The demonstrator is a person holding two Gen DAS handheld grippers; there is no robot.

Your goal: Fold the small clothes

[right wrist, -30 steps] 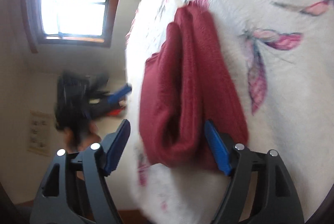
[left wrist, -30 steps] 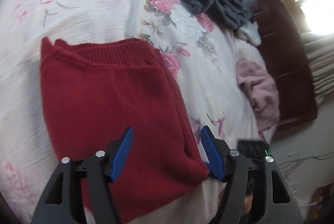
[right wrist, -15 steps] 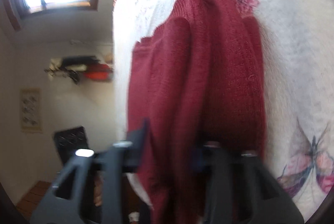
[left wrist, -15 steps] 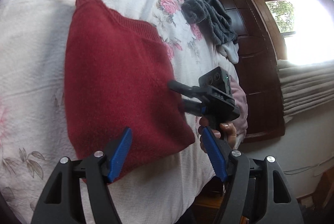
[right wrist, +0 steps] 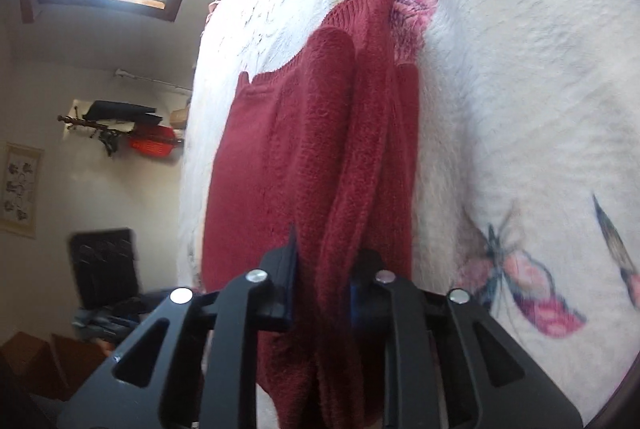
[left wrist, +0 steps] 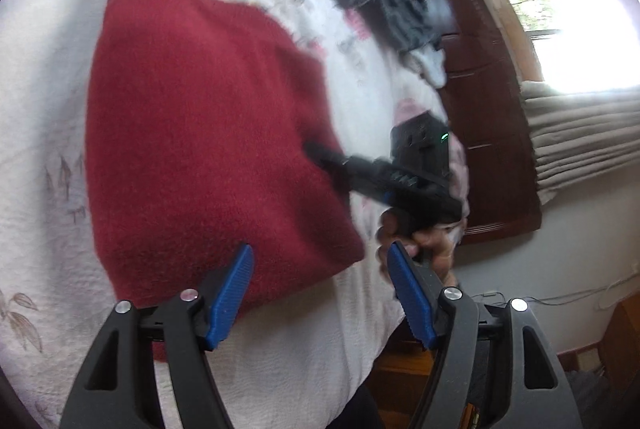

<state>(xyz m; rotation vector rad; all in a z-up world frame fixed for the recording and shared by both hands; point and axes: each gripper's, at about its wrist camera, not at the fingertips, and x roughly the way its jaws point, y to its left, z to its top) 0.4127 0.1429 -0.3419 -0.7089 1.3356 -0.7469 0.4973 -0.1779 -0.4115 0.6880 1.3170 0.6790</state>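
close wrist views, sharing red sweater (left wrist: pixel 200 149)

Between my right gripper's (right wrist: pixel 324 281) matt black plastic fingers sits the red sweater (right wrist: pixel 304 169), a fuzzy, ribbed-edged knit. Beyond it lies the bedspread (right wrist: pixel 520 101), soft nubby white cloth with printed flowers. My left gripper's (left wrist: pixel 320 293) pads (left wrist: pixel 232 293) are ridged blue rubbery plastic with shiny metal rivets.
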